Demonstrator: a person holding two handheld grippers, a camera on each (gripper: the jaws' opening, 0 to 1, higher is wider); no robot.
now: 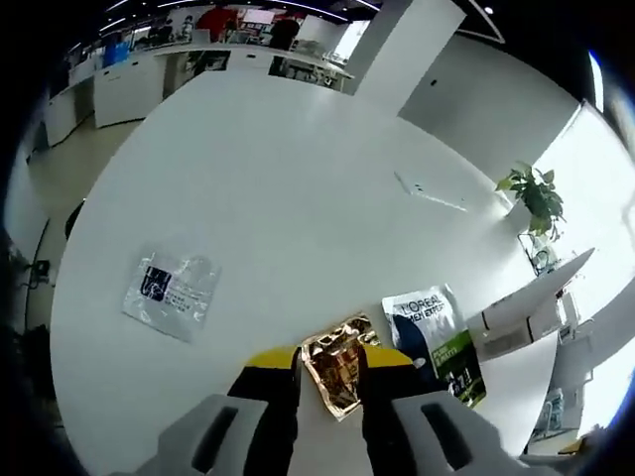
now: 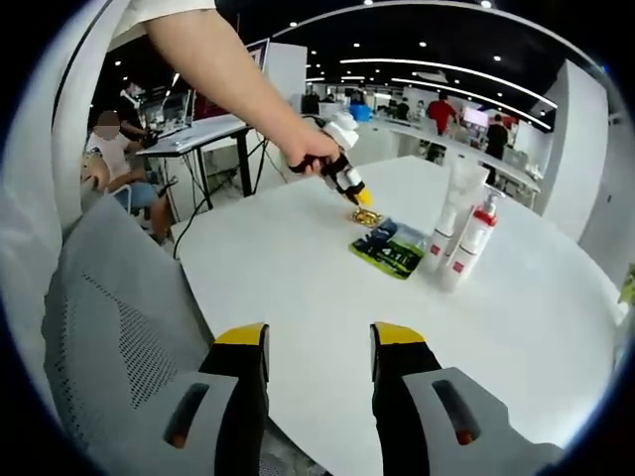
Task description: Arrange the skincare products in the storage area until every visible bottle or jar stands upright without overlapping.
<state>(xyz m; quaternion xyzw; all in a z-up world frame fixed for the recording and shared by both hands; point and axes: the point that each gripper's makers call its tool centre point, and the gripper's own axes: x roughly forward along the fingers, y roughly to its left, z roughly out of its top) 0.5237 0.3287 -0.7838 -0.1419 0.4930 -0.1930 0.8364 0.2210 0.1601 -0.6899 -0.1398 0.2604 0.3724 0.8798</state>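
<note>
In the left gripper view my left gripper [image 1: 329,355] is shut on a crinkled gold sachet [image 1: 339,379] that rests on the white round table [image 1: 298,198]. A white and green L'Oreal packet [image 1: 437,342] lies flat just right of it. A clear plastic sachet [image 1: 171,288] lies flat further left. In the right gripper view a hand holds the left gripper [image 2: 359,198] down on the gold sachet [image 2: 367,215], beside the green packet [image 2: 392,248]. A white tube [image 2: 456,208] and a red-pump bottle [image 2: 473,243] stand upright next to the packet. My right gripper [image 2: 319,342] is open over the table's near edge, holding nothing.
A grey mesh chair [image 2: 119,327] sits at the table's near left edge. A flat white item [image 1: 429,190] lies far across the table [image 2: 536,317]. A potted plant [image 1: 536,193] stands beyond the rim. Desks and people are in the background.
</note>
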